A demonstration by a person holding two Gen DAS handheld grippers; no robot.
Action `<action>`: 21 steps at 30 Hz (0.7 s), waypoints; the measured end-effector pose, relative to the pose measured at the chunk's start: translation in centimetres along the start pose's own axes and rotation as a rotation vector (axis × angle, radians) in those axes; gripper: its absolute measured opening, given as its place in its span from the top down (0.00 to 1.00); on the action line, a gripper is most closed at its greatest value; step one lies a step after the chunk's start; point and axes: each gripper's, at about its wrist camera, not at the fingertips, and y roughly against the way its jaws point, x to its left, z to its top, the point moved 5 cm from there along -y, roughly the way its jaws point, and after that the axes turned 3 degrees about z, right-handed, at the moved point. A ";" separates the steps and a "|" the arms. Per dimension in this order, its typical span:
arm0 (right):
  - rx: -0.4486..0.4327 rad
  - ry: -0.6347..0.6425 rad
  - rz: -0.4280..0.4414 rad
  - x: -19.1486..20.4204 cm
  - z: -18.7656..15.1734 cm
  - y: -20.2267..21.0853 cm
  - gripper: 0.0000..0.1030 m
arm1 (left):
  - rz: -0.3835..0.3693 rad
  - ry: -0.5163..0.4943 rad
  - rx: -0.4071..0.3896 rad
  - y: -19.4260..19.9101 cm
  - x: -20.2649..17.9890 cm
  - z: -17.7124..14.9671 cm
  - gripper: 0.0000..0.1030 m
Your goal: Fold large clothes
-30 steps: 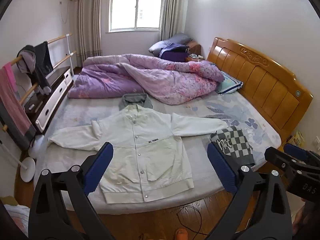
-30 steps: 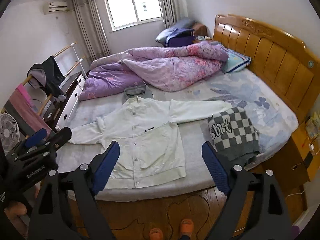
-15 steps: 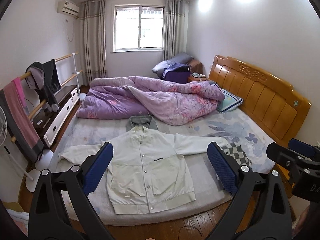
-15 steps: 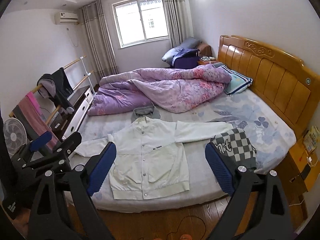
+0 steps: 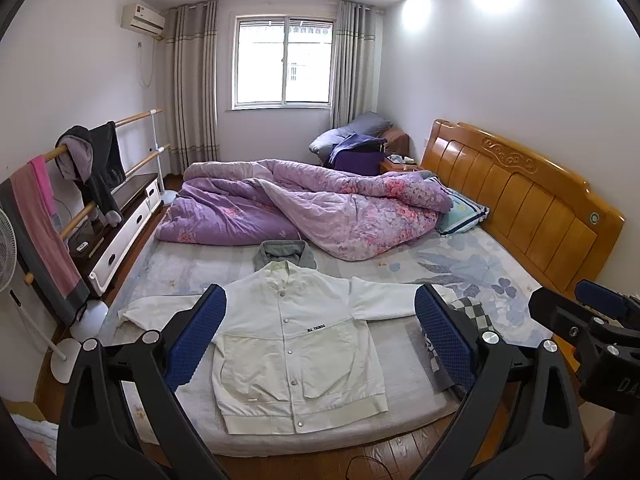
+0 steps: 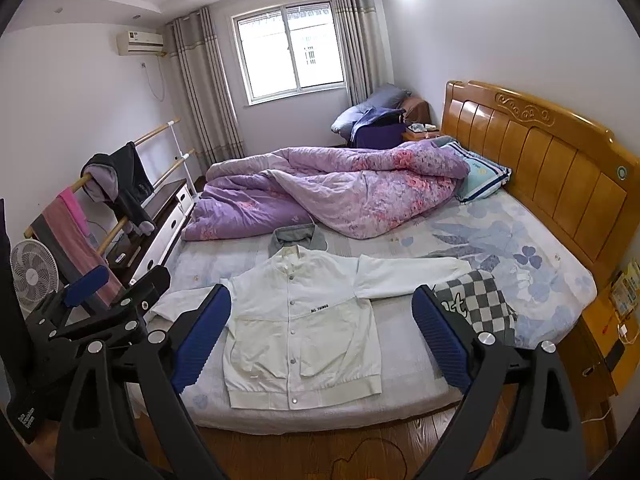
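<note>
The white jacket (image 5: 298, 344) lies flat, buttoned and wholly unfolded on the near part of the bed (image 5: 404, 368), collar toward the purple quilt (image 5: 304, 208), hem toward me, sleeves spread crosswise; I judge no fold begun. My left gripper (image 5: 320, 340) stands wide and empty above it. My right gripper (image 6: 322, 336), whose jaws have just been opening, also holds nothing.

White walls, recessed ceiling seen. Window (image 5: 283, 62) at 12 o'clock, flanked by grey curtains (image 5: 192, 84). Air conditioner (image 5: 143, 18) mounted at 10 o'clock. Wooden headboard (image 5: 520, 192) placed at 3 o'clock. Low cabinet (image 5: 120, 224) set at 9 o'clock. Wood floor (image 6: 320, 456) at 6 o'clock.
</note>
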 end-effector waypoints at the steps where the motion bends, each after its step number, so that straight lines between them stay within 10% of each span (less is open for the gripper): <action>1: 0.001 0.000 0.001 0.0 0.1 -0.1 0.14 | 0.002 -0.001 -0.001 -0.1 0.0 0.1 0.06; 21: 0.005 0.013 0.025 1.1 1.3 -1.5 0.13 | 0.026 -0.008 -0.005 -1.4 0.7 0.9 0.06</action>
